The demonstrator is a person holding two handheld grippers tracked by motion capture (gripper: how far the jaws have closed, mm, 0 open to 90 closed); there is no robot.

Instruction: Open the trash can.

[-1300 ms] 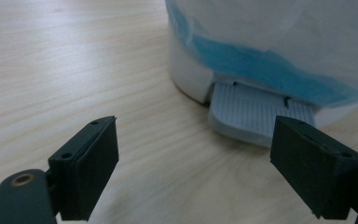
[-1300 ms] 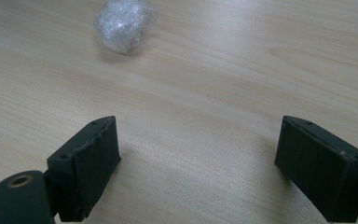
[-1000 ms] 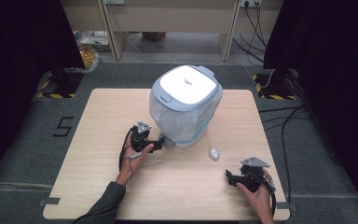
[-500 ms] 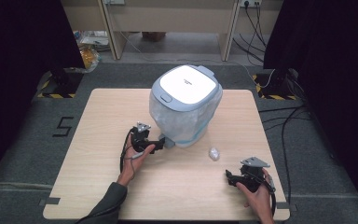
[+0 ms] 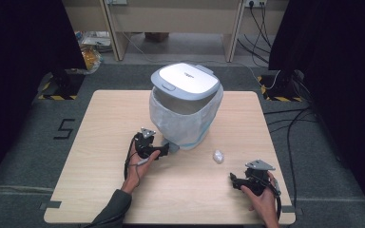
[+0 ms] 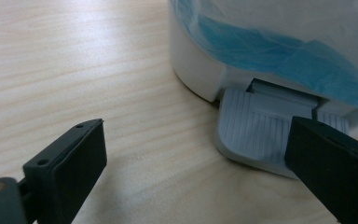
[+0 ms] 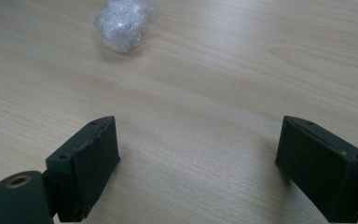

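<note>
A white pedal bin (image 5: 183, 118) lined with a plastic bag stands mid-table, its grey-white lid (image 5: 185, 83) down on top. Its ribbed grey pedal (image 5: 172, 148) (image 6: 256, 130) sticks out at the front base. My left gripper (image 5: 164, 151) (image 6: 196, 126) lies low at the pedal. Its jaws have just been opening and stand apart; one jaw overlaps the pedal's edge, and nothing is pressed between them. A crumpled ball of clear wrap (image 5: 217, 156) (image 7: 121, 23) lies right of the pedal. My right gripper (image 5: 233, 179) (image 7: 198, 123) rests open near the front right, a short way from the ball.
The light wooden table (image 5: 100, 142) has bare room on its left half and along the front. Dark curtains flank the table, cables (image 5: 285, 118) run over the floor at the right, and desk legs (image 5: 230, 28) stand behind.
</note>
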